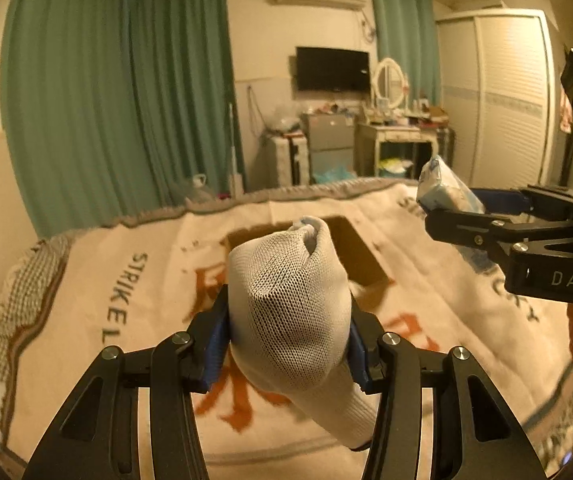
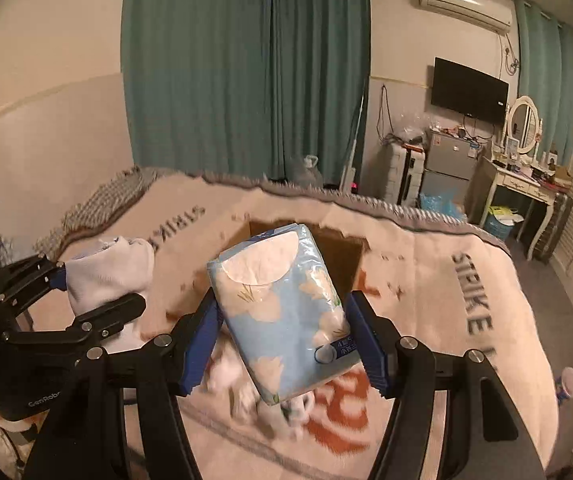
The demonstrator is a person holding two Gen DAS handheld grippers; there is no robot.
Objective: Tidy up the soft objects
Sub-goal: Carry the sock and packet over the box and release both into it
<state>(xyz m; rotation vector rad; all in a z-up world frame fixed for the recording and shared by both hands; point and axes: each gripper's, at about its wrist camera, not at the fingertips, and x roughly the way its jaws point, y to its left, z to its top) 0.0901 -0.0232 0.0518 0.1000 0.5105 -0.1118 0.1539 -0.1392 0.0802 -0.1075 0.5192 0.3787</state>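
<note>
My left gripper (image 1: pixel 288 344) is shut on a rolled white sock (image 1: pixel 290 304) and holds it above the bed; it shows at the left of the right wrist view (image 2: pixel 102 276). My right gripper (image 2: pixel 282 344) is shut on a blue flowered tissue pack (image 2: pixel 282 312), also held in the air; the pack shows at the right of the left wrist view (image 1: pixel 444 188). An open brown cardboard box (image 1: pixel 362 256) sits on the blanket beyond both grippers, and in the right wrist view (image 2: pixel 344 256) it is partly hidden by the pack.
A cream blanket (image 2: pixel 446 292) with orange characters and "STRIKE" lettering covers the bed. More white soft items (image 2: pixel 246 392) lie on it under the right gripper. Green curtains (image 1: pixel 126 100), a small fridge (image 2: pixel 450 160), a dressing table (image 2: pixel 522 184) and a wardrobe (image 1: pixel 506 96) stand beyond the bed.
</note>
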